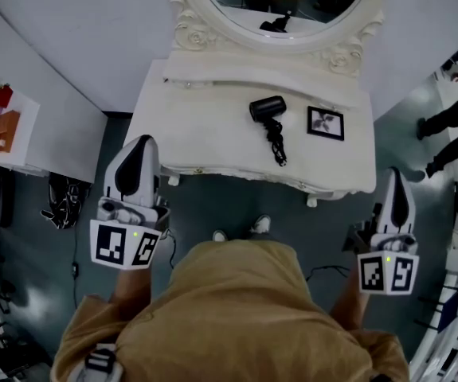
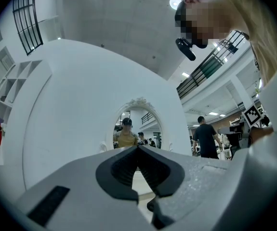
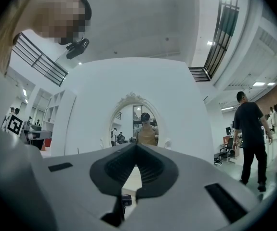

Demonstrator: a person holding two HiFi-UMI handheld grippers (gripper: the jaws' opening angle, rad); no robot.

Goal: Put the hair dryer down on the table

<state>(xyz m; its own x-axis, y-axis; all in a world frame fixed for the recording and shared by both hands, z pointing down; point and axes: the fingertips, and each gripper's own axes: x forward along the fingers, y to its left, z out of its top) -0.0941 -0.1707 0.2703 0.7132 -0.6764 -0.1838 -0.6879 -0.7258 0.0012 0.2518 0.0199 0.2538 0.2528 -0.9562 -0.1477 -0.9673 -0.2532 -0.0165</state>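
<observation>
The black hair dryer (image 1: pixel 268 108) lies on its side on the white dressing table (image 1: pixel 205 126), its coiled cord (image 1: pixel 277 143) trailing toward the front edge. Neither gripper touches it. My left gripper (image 1: pixel 138 146) is held in front of the table's left corner, jaws shut and empty. My right gripper (image 1: pixel 393 175) hangs off the table's right front corner, also shut with nothing in it. In the left gripper view the left gripper (image 2: pixel 138 147) points at the oval mirror (image 2: pixel 137 124). The right gripper (image 3: pixel 136 144) faces the same mirror (image 3: pixel 133 121) in the right gripper view.
A small black picture frame (image 1: pixel 325 122) lies right of the dryer. The ornate mirror (image 1: pixel 284 6) stands at the table's back. A white shelf with red and orange items (image 1: pixel 1 122) is at left, cables (image 1: pixel 61 201) on the floor. A person (image 1: pixel 452 126) stands at right.
</observation>
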